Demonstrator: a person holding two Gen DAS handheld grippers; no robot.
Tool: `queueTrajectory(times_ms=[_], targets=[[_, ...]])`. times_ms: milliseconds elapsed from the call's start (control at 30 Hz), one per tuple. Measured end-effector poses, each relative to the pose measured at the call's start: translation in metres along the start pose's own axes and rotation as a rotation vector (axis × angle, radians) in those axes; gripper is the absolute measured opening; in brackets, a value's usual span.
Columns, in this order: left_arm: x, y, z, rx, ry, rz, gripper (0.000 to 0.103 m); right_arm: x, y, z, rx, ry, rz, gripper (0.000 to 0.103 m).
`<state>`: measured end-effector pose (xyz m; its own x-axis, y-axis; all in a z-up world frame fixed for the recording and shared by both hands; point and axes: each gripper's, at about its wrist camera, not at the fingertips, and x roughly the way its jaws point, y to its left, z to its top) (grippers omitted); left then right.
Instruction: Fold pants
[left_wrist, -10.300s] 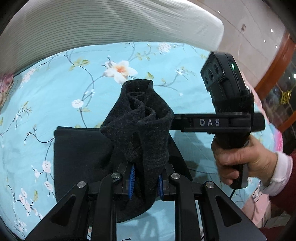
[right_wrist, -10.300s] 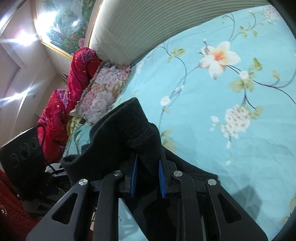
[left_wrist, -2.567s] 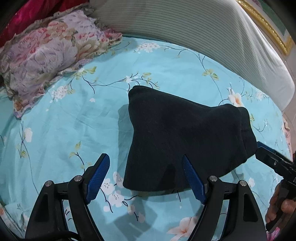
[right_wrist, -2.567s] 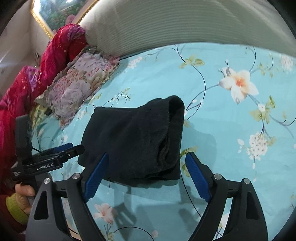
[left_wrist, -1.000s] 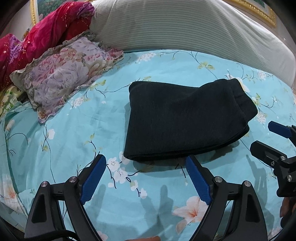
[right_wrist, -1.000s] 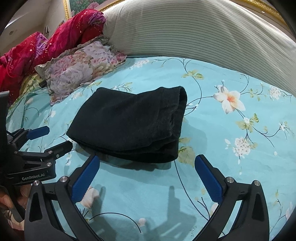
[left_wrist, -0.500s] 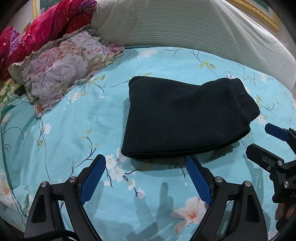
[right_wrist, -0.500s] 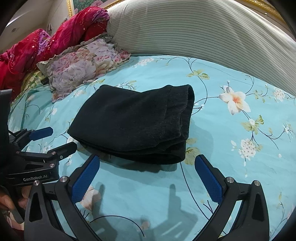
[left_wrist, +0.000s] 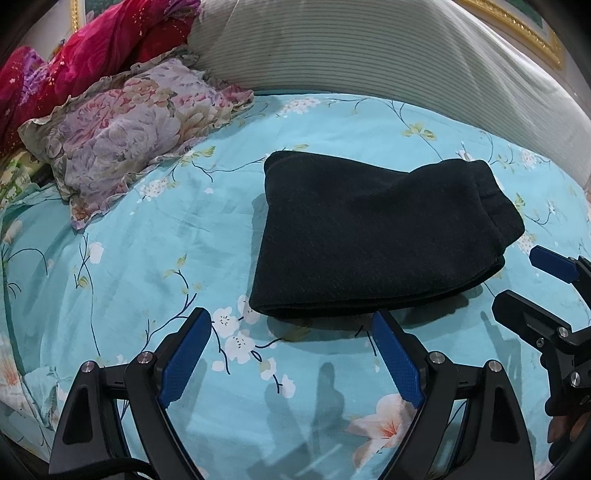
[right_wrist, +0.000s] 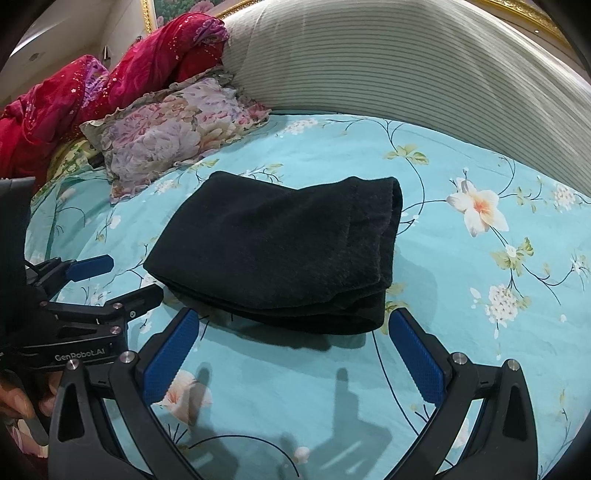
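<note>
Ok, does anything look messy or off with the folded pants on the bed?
Nothing stands out. The black pants lie in a compact folded stack on the floral sheet, layers roughly aligned. Left gripper and right gripper are both open, clear of the cloth.

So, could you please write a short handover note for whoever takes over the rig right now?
Left gripper: open, holding nothing, just short of the pants' near edge.
Right gripper: open, holding nothing, also just short of them.
Pants: lying as a folded black bundle on the blue flowered bedsheet, right of the flowered pillow.
Done: the folding looks finished.
Left: perhaps only tidying the layered right end.
</note>
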<state>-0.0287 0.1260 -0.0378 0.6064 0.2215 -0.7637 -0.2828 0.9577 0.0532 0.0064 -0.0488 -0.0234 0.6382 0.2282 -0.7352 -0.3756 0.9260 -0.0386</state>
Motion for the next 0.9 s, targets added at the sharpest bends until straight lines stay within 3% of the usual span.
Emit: queueTrajectory(times_ms=[900], targets=[[-0.0048, -0.0004, 0.0025, 0.003, -0.019, 0.002, 0.089, -0.0055, -0.0012, 0.0020, 0.001, -0.018, 0.001, 0.102]])
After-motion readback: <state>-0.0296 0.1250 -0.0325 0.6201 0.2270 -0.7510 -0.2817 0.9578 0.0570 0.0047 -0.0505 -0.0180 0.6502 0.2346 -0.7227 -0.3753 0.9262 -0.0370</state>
